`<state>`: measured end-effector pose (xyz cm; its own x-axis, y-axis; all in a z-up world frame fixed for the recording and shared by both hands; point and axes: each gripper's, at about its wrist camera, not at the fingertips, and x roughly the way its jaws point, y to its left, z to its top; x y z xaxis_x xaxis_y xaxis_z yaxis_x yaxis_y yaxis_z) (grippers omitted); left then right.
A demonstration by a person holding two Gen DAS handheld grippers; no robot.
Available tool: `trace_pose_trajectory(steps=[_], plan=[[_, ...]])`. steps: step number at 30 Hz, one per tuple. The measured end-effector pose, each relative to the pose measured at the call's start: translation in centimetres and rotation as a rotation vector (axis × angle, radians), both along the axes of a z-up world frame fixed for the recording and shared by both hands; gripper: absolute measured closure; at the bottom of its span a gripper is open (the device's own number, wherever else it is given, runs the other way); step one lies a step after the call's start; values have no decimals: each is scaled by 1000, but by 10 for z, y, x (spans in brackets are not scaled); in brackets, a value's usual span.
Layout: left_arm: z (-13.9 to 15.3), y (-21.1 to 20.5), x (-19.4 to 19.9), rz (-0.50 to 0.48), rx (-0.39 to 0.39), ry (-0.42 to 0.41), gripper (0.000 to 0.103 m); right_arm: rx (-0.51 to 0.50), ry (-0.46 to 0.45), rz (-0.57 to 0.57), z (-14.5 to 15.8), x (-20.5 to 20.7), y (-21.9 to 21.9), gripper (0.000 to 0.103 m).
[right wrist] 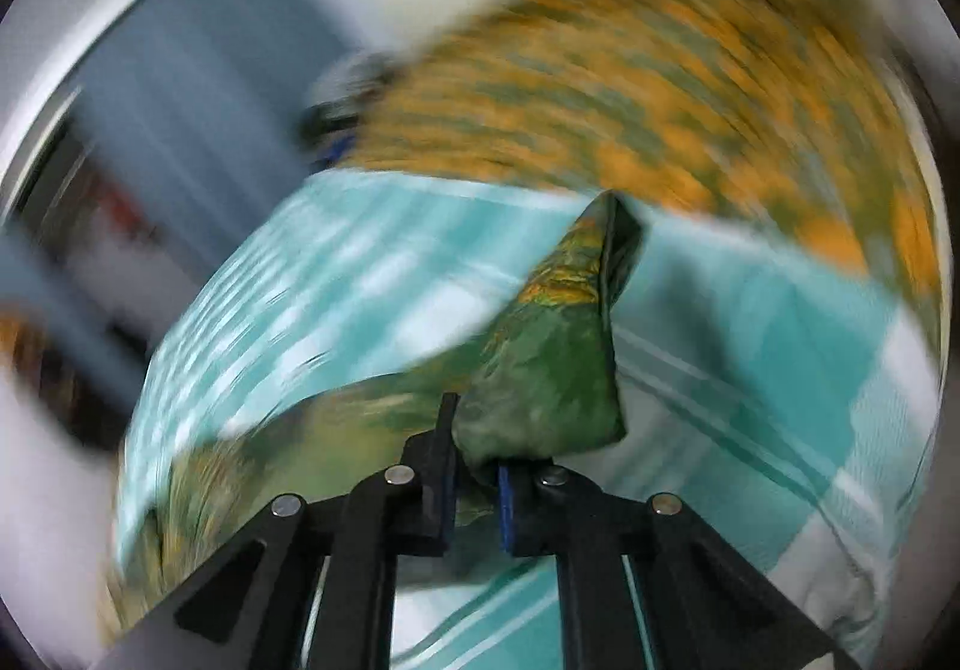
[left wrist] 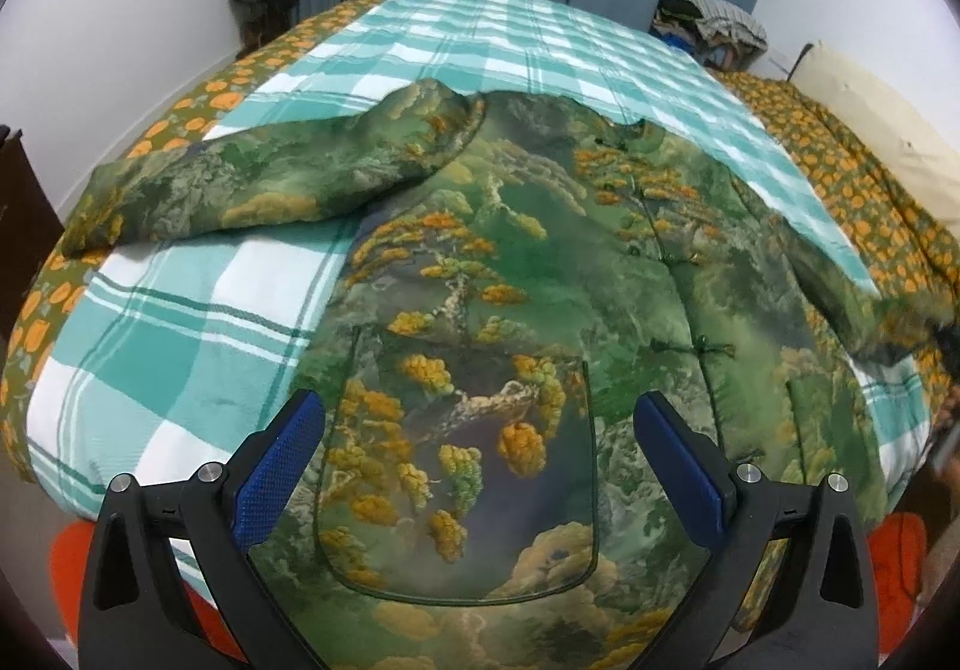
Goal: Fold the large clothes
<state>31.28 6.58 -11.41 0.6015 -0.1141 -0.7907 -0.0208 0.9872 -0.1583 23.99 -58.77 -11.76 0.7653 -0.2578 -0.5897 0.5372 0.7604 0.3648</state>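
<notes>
The printed jacket [left wrist: 528, 274] is spread lengthwise up the frame on the checked blanket [left wrist: 180, 334]; its right sleeve [right wrist: 552, 364] is clamped in the right gripper [right wrist: 474, 490], while the left gripper [left wrist: 480, 466] hangs wide and empty over the hem

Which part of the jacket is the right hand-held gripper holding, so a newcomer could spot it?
Start at the bed with the teal checked blanket, where the green landscape-print jacket lies spread. The right hand-held gripper is shut on the cuff end of the sleeve that runs toward the orange-flowered bedspread. Unlike the other sleeve, lying flat, this one is lifted.
</notes>
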Motion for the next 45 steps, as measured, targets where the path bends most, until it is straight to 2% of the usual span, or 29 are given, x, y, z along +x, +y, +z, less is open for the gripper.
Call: trace_pose_trajectory(steps=[3,6,9,13,16,19,20,21,23,26,28,30,32,34,35,36,38,40,42,45], plan=[[-5,-5,1,-15,-19,7,1,-153,-6,223,39,17,79,93],[-6,-11,-1,-35,-31,4,1,-242,-7,406,52,26,158,93],[-7,-14,-3,-45,-43,2,1,-285,31,558,41,37,231,94],[-6,-17,-7,-65,-54,4,1,-356,110,708,-2,47,310,94],[-6,-22,-9,-97,-64,7,1,-371,167,764,-33,45,340,93],[-7,-30,-6,-141,-101,21,1,-336,232,772,-56,42,347,87],[-7,-33,-5,-150,-114,26,1,-327,250,778,-60,41,346,75],[-8,-36,-3,-161,-134,33,1,-314,263,793,-62,36,354,53],[-9,-44,2,-187,-186,51,1,-277,267,832,-61,29,355,32],[-11,-61,12,-260,-279,97,1,-255,250,853,-50,10,355,31],[-18,-85,21,-356,-356,162,1,-250,238,836,-45,-5,356,31],[-28,-110,30,-429,-400,221,2,-232,224,793,-41,-19,345,31],[-43,-134,41,-454,-395,266,9,-203,217,757,-40,-29,336,31],[-59,-150,55,-436,-380,316,31,-177,209,736,-39,-37,328,31],[-67,-156,62,-416,-381,345,35,-171,205,727,-38,-39,326,31],[-72,-159,68,-388,-377,352,38,-166,204,723,-38,-40,325,31],[-70,-163,73,-352,-345,324,53,-166,200,724,-38,-43,324,31],[-66,-167,77,-341,-299,315,90,-178,193,734,-38,-45,325,31],[-60,-166,76,-342,-302,316,95,-190,187,735,-38,-46,324,31],[-40,-163,77,-360,-268,280,97,-168,182,710,-37,-44,316,31]])
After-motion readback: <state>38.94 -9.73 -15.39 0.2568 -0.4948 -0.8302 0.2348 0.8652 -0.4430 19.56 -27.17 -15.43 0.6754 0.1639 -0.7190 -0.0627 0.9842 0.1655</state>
